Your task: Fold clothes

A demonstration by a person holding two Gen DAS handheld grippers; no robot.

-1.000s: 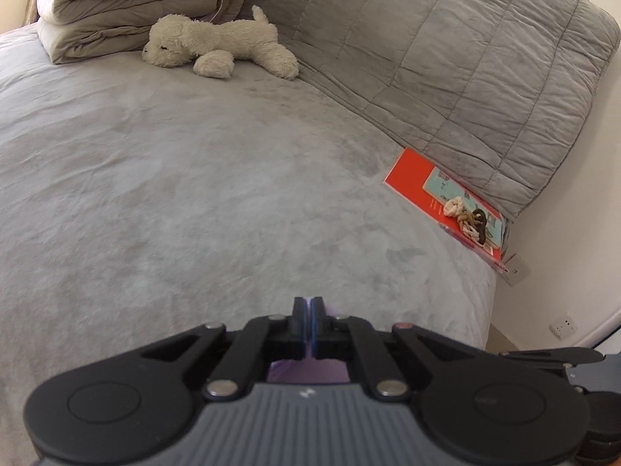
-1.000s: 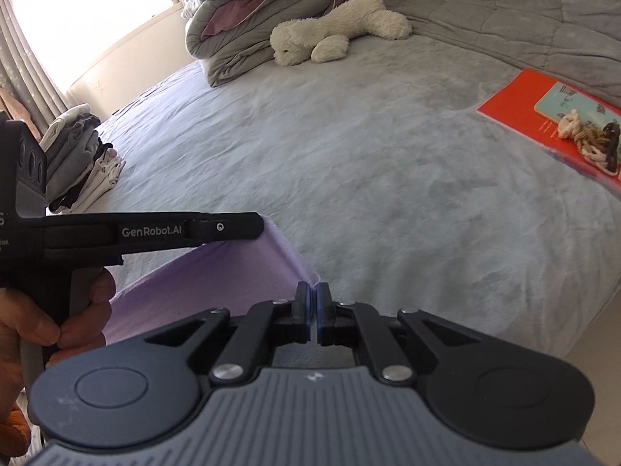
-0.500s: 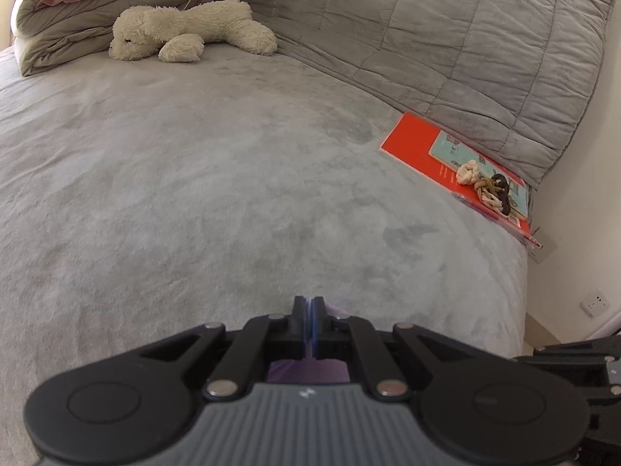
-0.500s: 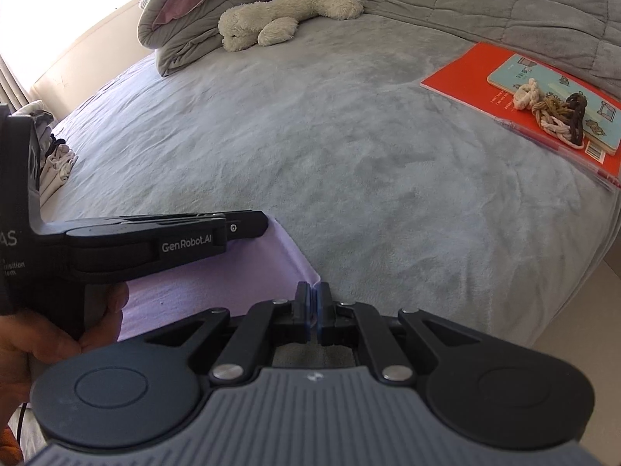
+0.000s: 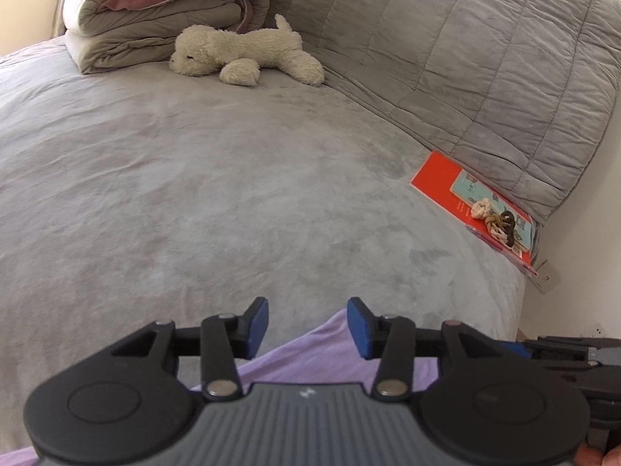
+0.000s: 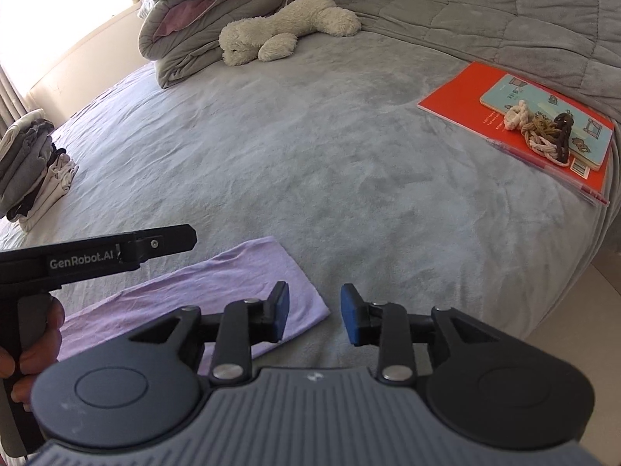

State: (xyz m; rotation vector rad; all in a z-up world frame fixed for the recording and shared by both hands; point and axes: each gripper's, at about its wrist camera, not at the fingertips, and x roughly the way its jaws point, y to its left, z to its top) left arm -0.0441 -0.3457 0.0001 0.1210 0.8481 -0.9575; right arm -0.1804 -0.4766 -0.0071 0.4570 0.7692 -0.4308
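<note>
A grey bed point(image 6: 310, 163) fills the frame. A folded lilac garment point(image 6: 202, 291) lies flat at lower left. Left hand-held gripper point(image 5: 307, 324) is opening, blue pads apart above the cloth's corner, not gripping it. Right hand-held gripper point(image 6: 314, 316) is opening beside the garment's edge, holding nothing. A plush dog point(image 6: 287, 31) lies at the top.

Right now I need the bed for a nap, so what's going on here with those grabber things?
A person is folding clothes with a handheld gripper in each hand. A lilac garment lies flat on the grey bed. Both the left gripper and the right gripper are opening, with nothing pinched between their pads, so the fabric has been let go. A stack of folded clothes sits at the bed's far left edge.
</note>
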